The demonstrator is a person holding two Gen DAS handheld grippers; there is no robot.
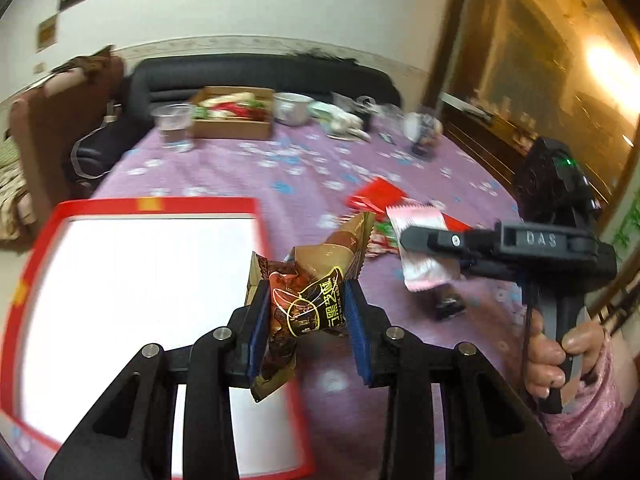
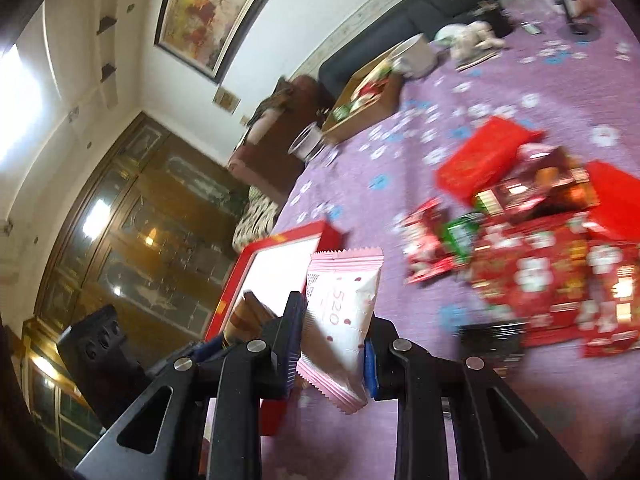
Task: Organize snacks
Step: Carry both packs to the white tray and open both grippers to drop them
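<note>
Over the red-rimmed tray (image 1: 156, 205), each hand-held gripper pinches a snack — left (image 1: 308, 312) a crumpled brown wrapper (image 1: 308, 280), right (image 2: 332, 344) seemingly a pink-edged white packet (image 2: 340, 320).

Both the left gripper (image 1: 308, 312) and right gripper (image 2: 332, 344) have fingers clamped, angled downward.

A home living room is showing here: a dark sofa (image 1: 260, 74) sitting behind the flowered tablecloth (image 1: 248, 172) (purple), a framed painting (image 2: 208, 12) hanging above.

Your crinkled brown-and-gold foil snack packet (image 1: 308, 300), your pale pink dotted plastic wrapper (image 2: 340, 320) — both over a purple, white-and-blue flowered counter cloth (image 1: 248, 172).
</note>
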